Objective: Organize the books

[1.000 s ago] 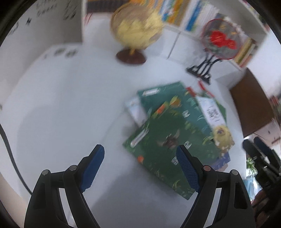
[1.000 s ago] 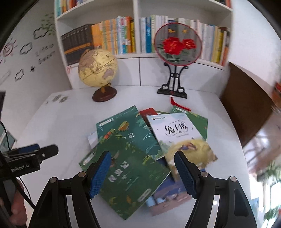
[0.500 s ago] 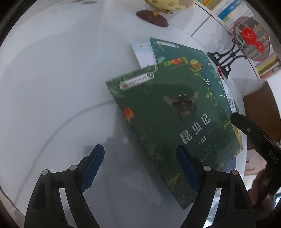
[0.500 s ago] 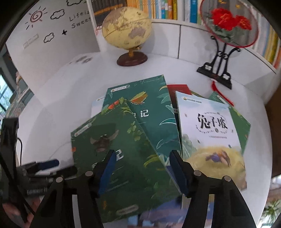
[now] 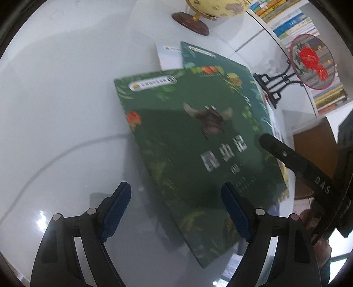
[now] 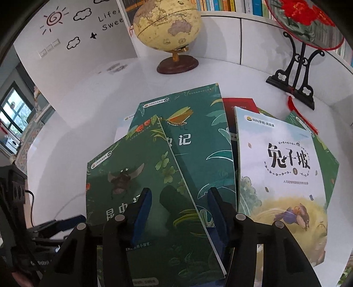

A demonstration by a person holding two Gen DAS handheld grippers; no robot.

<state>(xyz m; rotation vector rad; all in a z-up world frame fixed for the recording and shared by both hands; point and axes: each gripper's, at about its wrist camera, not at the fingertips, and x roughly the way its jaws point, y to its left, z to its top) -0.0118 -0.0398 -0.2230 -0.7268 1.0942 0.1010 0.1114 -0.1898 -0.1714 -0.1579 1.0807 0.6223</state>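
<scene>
Right wrist view: the right gripper (image 6: 178, 208) hangs low over the beetle book (image 6: 141, 198), its blue pads parted with nothing between them, straddling that book's right edge.
Left wrist view: the left gripper (image 5: 176, 212) sits just above the table (image 5: 55, 99), jaws wide apart and empty; the beetle book's (image 5: 187, 143) near corner lies between its fingers.
Right gripper seen from the left: a black finger (image 5: 286, 154) reaches in over the book's right side; whether it touches the cover I cannot tell.
Book pile: the beetle book lies on top, overlapping a teal leaf-cover book (image 6: 198, 132); beside them on the right lies a white rabbit book (image 6: 280, 172) marked 1.
Lower layers: a red book (image 6: 240, 106) and a pale book (image 6: 121, 130) peek out from under the pile.
Surface: white glossy table, with the pile near its middle.
Farther back: a globe (image 6: 167, 24) on a brown base and a red-flower round fan (image 6: 304, 19) on a black stand.
Shelf contents: a white bookshelf (image 5: 295, 26) along the wall holds rows of upright books.
</scene>
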